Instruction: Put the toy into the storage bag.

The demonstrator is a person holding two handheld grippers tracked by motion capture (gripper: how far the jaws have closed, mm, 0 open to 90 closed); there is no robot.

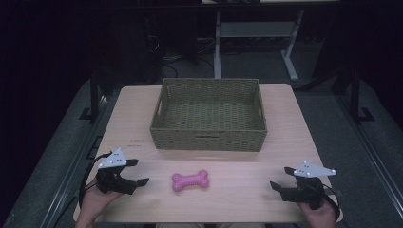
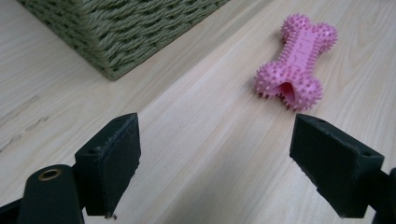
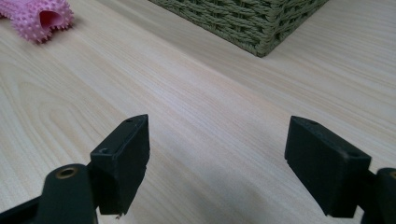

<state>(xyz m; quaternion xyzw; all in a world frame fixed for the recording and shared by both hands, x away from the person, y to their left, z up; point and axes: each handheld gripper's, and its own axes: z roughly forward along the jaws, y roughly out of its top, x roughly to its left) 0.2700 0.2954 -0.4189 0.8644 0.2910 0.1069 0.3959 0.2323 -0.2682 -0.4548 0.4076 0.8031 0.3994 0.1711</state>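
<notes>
A pink spiky bone-shaped toy (image 1: pixel 190 181) lies flat on the wooden table (image 1: pixel 228 204), near the front edge and just left of centre. Behind it stands a green woven basket (image 1: pixel 209 140), with nothing visible inside. My left gripper (image 1: pixel 136 172) rests at the front left, open, its jaws pointing toward the toy (image 2: pixel 295 65), a short gap away. At the front right my right gripper (image 1: pixel 281 177) is also open and holds nothing. The toy's end (image 3: pixel 37 16) sits far off in the right gripper view's top left corner, and the basket corner (image 3: pixel 243 21) is ahead.
Bare tabletop lies between both grippers and the toy. The basket (image 2: pixel 121 32) takes up the middle and back of the table. Beyond the table are a dark floor, cables and a desk frame (image 1: pixel 252 38).
</notes>
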